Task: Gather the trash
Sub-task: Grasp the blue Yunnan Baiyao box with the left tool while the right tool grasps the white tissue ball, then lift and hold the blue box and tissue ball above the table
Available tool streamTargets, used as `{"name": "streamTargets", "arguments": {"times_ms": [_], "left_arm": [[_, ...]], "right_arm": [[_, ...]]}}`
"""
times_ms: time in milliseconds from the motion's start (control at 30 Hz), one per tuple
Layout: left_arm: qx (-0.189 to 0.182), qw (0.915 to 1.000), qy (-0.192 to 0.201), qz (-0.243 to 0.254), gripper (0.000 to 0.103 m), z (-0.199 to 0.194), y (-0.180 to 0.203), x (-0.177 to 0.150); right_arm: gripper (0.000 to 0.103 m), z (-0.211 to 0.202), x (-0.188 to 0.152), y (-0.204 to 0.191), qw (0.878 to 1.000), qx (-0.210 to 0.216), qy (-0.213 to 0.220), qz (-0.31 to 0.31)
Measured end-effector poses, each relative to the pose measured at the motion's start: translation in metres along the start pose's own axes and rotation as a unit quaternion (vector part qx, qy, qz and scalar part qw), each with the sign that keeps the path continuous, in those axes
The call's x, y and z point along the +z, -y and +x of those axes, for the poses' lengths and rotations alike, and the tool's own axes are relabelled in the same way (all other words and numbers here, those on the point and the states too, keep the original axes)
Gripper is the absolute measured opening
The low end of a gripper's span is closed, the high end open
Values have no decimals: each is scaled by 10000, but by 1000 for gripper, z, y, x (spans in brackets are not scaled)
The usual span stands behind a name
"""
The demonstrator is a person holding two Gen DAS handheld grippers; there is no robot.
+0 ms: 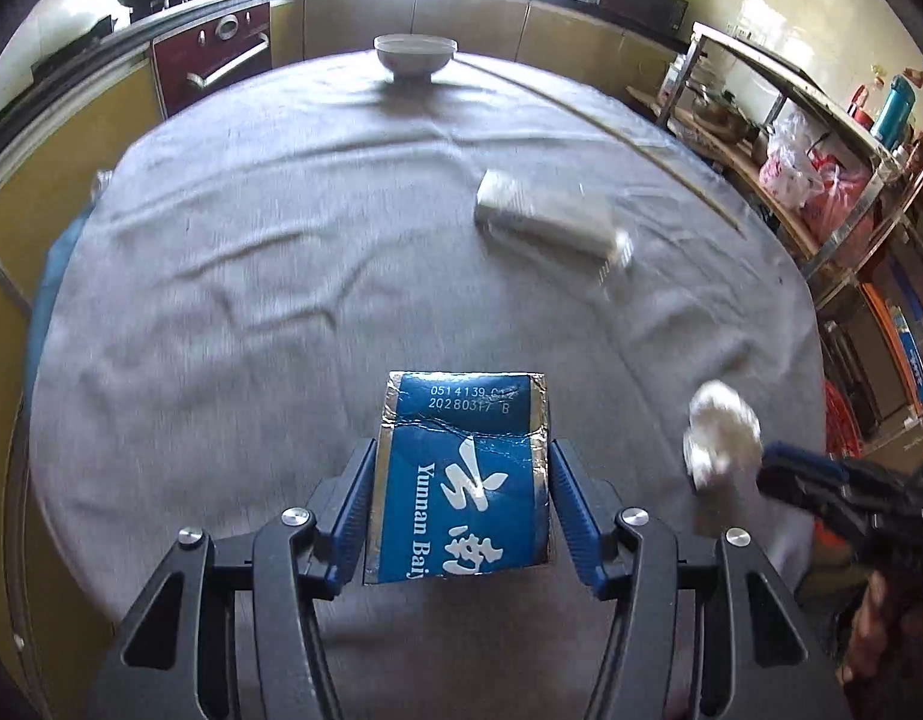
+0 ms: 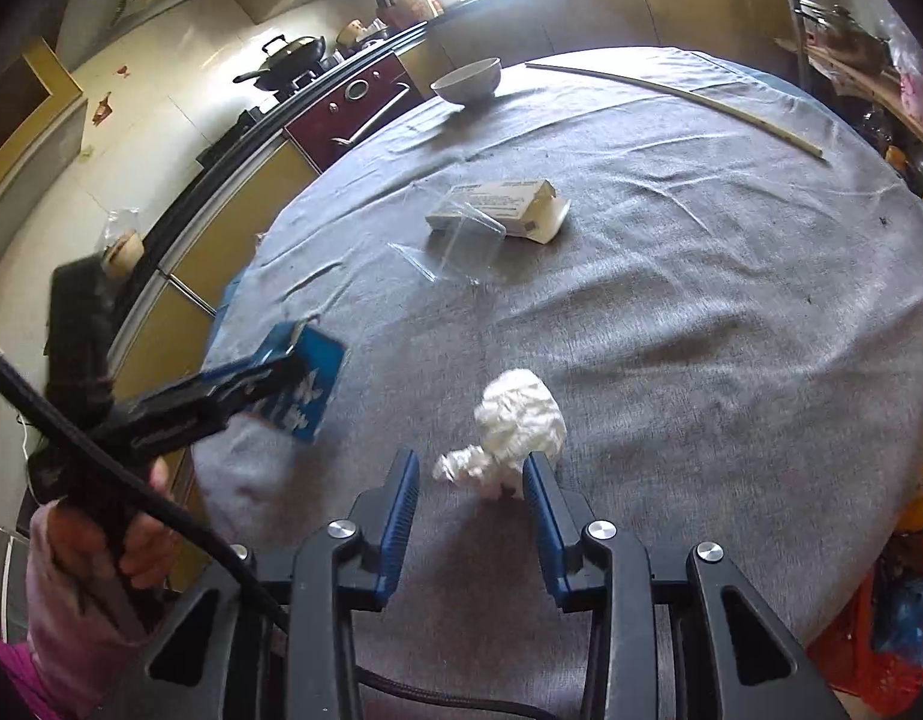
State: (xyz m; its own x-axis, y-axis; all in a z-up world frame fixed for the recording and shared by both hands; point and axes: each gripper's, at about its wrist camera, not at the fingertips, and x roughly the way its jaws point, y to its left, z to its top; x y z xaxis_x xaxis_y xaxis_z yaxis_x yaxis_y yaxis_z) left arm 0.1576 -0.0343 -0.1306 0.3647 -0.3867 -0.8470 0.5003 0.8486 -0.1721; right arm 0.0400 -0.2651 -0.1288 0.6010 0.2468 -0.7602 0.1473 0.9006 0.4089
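The left hand-held gripper [image 1: 461, 498] is pointing steeply down over the grey-clothed surface [image 1: 281, 276] and clamping a blue foil-edged carton [image 1: 461, 480] between its blue pads, carrying it clear of the cloth. The right hand-held gripper [image 2: 470, 480] is angling down beside it, its jaws drawn in around a crumpled white tissue wad [image 2: 518, 420], though I cannot tell whether the pads are pressing it. Farther out, an opened white box [image 2: 503, 210] with clear plastic wrap is lying mid-surface, and a white bowl [image 2: 467, 81] is sitting by the far edge.
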Motion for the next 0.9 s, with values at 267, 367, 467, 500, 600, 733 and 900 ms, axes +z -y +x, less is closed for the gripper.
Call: {"name": "streamTargets", "arguments": {"times_ms": [267, 367, 467, 500, 600, 733, 900], "left_arm": [[-178, 9993, -285, -190, 61, -1, -9, -21], [-194, 9996, -149, -105, 66, -11, -9, -23], [-204, 9998, -53, -18, 68, -17, -8, -21], [-216, 9998, -50, -20, 69, -18, -9, -20], [-204, 9997, -145, -27, 71, -13, -9, -18], [-76, 9994, -339, 76, 71, 1, -6, -15], [-54, 9992, -391, 46, 60, 10, -4, -15]], "right_arm": [[64, -9, -7, 16, 9982, 121, -34, 594], [64, -17, -2, 14, 9978, 71, 152, 642], [64, -19, 4, 7, 9978, 19, 204, 631], [64, -18, 6, 4, 9979, -81, 219, 612], [63, -5, 12, 1, 9975, -325, 54, 618], [48, 23, 14, 8, 9961, -323, -172, 803], [34, 38, 14, 9, 9963, -273, -186, 792]]}}
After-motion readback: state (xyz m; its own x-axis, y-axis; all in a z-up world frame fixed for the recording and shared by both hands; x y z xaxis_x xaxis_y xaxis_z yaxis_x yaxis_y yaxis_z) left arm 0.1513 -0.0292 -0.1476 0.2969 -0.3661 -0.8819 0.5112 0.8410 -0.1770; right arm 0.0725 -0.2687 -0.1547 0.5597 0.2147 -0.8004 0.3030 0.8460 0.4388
